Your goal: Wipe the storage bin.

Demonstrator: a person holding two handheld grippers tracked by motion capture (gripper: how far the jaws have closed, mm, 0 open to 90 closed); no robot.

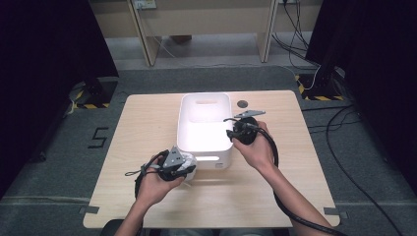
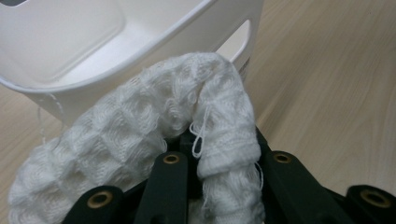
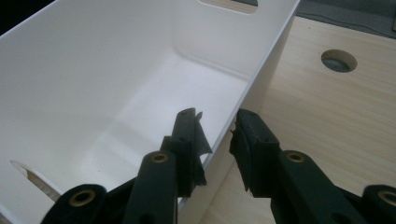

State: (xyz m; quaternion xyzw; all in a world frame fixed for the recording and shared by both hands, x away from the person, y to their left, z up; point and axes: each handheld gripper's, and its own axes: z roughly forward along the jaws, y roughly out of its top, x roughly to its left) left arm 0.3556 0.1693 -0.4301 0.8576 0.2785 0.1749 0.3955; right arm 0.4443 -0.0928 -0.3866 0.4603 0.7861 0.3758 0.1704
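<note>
White bin (image 1: 183, 129), open-topped, stands at the middle of the wooden table (image 1: 275, 196); slot handles pierce its near and far end walls. High view: the whole layout, with the left gripper (image 1: 183, 167) at the bin's near left corner and the right gripper (image 1: 231, 133) at its right long wall. Right gripper view: one jaw inside the bin (image 3: 93, 70), the other outside, straddling the thin wall; whether the pads press on it cannot be told. A round cable hole (image 3: 339, 60) lies in the tabletop beyond. Left gripper view: jaws clenched on a white waffle-knit cloth (image 2: 140, 140), bunched and held just before the bin's outer wall (image 2: 140, 88), below its rim; loose threads hang from it. In the high view the cloth (image 1: 189, 162) shows as a small white bundle partly hidden by the gripper.
</note>
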